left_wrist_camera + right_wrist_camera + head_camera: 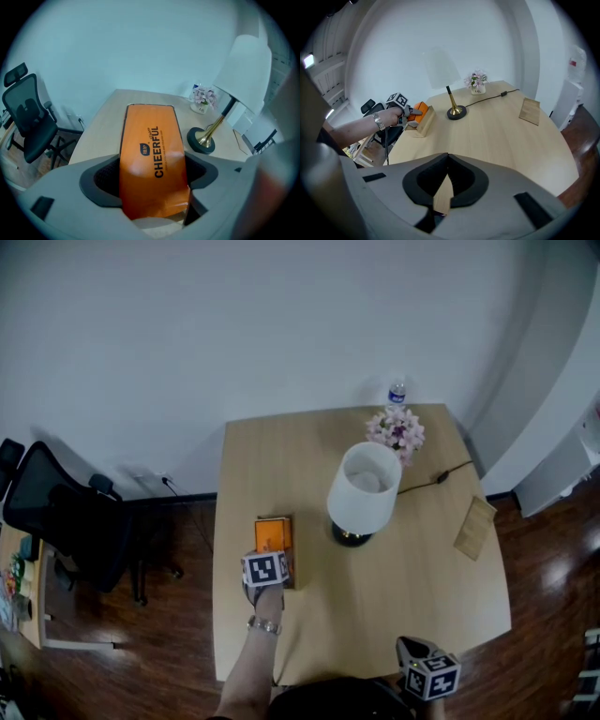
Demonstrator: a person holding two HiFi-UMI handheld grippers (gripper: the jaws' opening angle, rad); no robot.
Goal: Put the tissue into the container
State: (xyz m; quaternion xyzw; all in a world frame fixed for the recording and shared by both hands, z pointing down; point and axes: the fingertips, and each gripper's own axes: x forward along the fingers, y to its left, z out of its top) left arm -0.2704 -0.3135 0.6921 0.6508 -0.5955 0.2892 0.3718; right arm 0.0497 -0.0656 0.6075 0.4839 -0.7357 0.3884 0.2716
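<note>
An orange tissue pack (271, 534) lies in a shallow wooden container (292, 551) near the table's left edge. My left gripper (267, 555) is at the pack's near end. In the left gripper view the orange tissue pack (152, 157) runs lengthwise between the jaws, and both pads touch its sides, so the left gripper (151, 174) is shut on it. The right gripper view shows the container (423, 123), the pack (419, 108) and the left gripper (401, 112) far off to the left. My right gripper (409, 647) hangs at the table's near edge, shut and holding nothing (447, 161).
A white-shaded lamp (363, 488) on a brass stem stands just right of the container. Behind it are pink flowers (396, 429) and a water bottle (397, 392). A flat wooden piece (475, 527) and a cable (441, 474) lie at the right. An office chair (66, 517) stands left of the table.
</note>
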